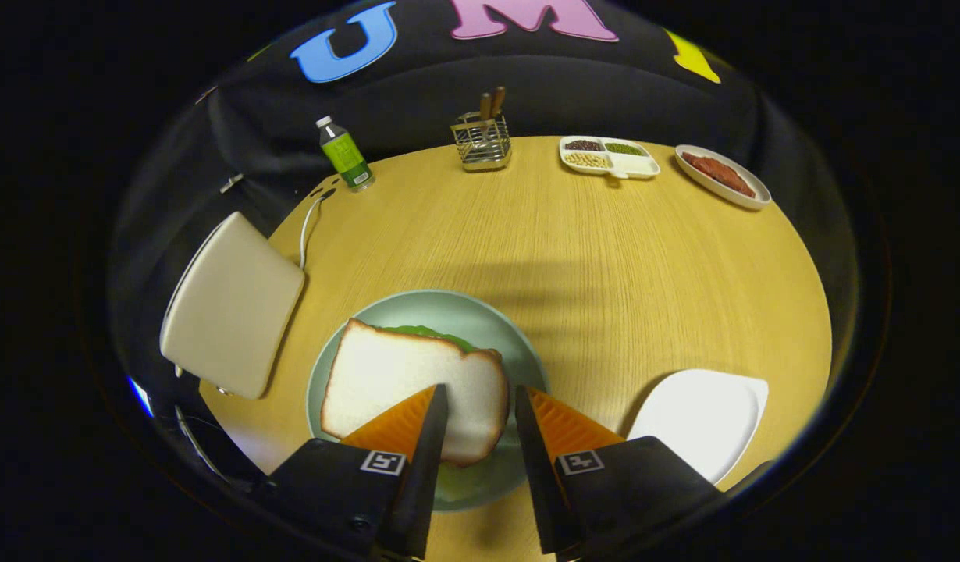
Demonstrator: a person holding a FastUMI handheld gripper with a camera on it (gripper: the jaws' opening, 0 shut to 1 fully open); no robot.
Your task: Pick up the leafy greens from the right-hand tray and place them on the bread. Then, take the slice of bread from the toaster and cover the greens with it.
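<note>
Since the bread slice (406, 390) already lies over the greens (429, 333) on the green plate (519, 351), both steps look done; the gripper (480, 406) hangs just above it, fingers parted and empty, with the white tray (702, 417) bare on the counter (605, 257).

Bright overhead light on the table (605, 257), soft shadow bands mid-table, fisheye bending at edges

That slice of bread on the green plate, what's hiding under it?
Leafy greens peek out from beyond the bread slice on the plate. Anything below them is covered. The hand-held gripper hangs open just above the slice.
</note>
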